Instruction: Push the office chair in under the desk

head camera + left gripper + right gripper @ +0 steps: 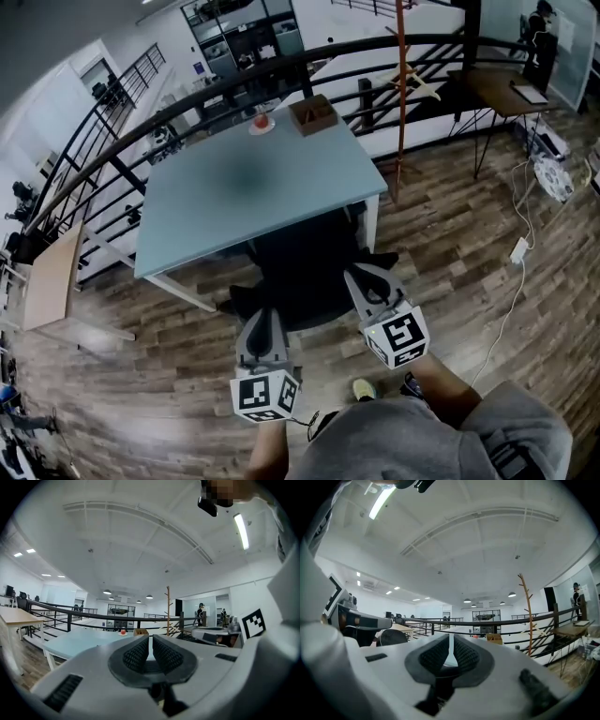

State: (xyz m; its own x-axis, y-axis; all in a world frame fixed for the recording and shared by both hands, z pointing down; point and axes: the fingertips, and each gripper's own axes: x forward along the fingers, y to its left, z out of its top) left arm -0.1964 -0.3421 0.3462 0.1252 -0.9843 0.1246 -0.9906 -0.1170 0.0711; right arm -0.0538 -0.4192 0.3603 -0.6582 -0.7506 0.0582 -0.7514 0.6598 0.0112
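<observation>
In the head view the black office chair [298, 267] stands half under the pale blue desk [216, 202], its seat below the top and its back toward me. My left gripper [265, 323] rests at the chair back's left edge and my right gripper [362, 277] at its right edge. Whether they touch it I cannot tell. Both point toward the desk. The left gripper [151, 641] is shut with nothing between its ribbed pads [137, 654]. The right gripper [451, 641] is shut and empty too. A dark mesh chair back [392, 637] shows left of the right gripper's jaws.
A brown box [314, 114] and a red thing on a small plate [261, 122] sit at the desk's far edge. A black railing [187, 112] runs behind. A wooden coat stand [403, 84], another desk [502, 89] and floor cables with a power strip [518, 250] are to the right.
</observation>
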